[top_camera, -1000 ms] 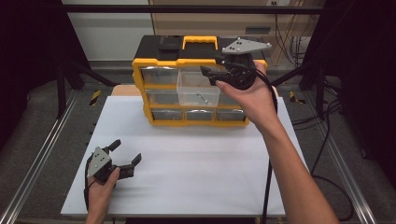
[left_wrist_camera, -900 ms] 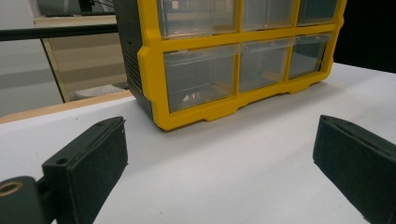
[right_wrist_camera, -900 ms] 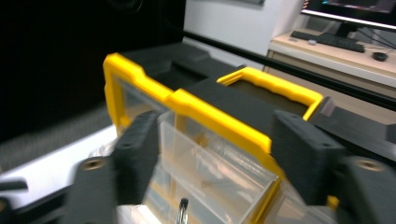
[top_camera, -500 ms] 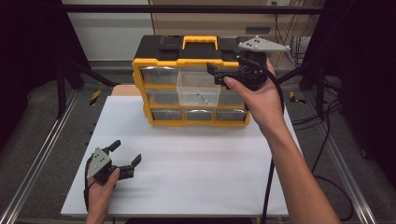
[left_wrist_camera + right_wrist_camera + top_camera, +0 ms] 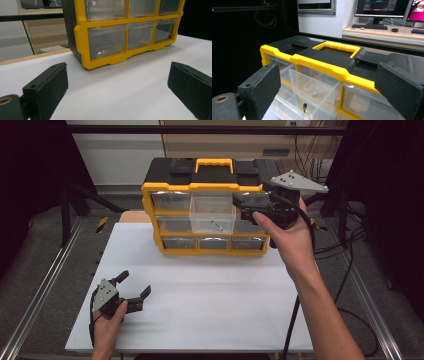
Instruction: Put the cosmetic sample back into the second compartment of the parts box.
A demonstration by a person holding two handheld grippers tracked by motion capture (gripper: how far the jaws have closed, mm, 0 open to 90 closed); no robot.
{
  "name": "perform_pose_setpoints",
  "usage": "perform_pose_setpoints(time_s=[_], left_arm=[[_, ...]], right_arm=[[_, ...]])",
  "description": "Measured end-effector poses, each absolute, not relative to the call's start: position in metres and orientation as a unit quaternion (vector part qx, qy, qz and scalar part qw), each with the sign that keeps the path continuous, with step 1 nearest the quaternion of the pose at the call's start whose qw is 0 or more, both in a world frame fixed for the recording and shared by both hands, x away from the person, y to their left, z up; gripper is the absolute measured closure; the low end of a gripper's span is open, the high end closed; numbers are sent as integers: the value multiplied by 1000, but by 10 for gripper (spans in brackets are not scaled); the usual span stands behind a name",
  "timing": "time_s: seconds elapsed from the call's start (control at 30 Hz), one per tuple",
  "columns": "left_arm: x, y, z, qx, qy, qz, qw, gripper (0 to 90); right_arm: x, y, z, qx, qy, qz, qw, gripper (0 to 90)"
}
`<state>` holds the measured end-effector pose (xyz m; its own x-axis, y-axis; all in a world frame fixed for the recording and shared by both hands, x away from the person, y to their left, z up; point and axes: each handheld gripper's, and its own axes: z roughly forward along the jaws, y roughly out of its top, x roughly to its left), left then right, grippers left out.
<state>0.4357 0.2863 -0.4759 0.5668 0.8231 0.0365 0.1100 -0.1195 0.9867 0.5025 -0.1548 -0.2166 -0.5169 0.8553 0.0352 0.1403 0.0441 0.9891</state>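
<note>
High view: the yellow and black organizer (image 5: 202, 210) stands at the far edge of the white board (image 5: 200, 305), and its top middle drawer (image 5: 212, 217) is pulled out toward the person, clear walls standing proud of the frame. A small screw (image 5: 216, 225) lies inside it. The right gripper (image 5: 242, 206) is just beside the drawer's right side, off the plastic; its jaws have just been opening and stand wide apart with nothing between them. In the right gripper view the open drawer (image 5: 312, 92) sits below and between the pads, untouched. The left gripper (image 5: 134, 292) rests near the board's near left corner, well apart from the organizer, jaws spread and empty. By my reading, the drawer is already open and let go; what is left is likely dealing with its contents or pushing it back in.
</note>
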Motion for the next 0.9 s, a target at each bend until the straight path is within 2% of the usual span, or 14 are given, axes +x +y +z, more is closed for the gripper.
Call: perform_pose_setpoints(time_s=[0.4, 0.6, 0.77, 0.9], left_arm=[[434, 291, -474, 670, 353, 315, 571, 28], [437, 285, -476, 680, 347, 307, 568, 28], [436, 284, -476, 682, 346, 306, 568, 27], [436, 289, -476, 670, 355, 298, 580, 28]], right_arm=[[487, -180, -235, 415, 642, 568, 305, 54], [475, -186, -244, 426, 638, 562, 309, 46], [480, -187, -256, 439, 638, 555, 303, 40], [482, -185, -264, 447, 630, 549, 319, 36]])
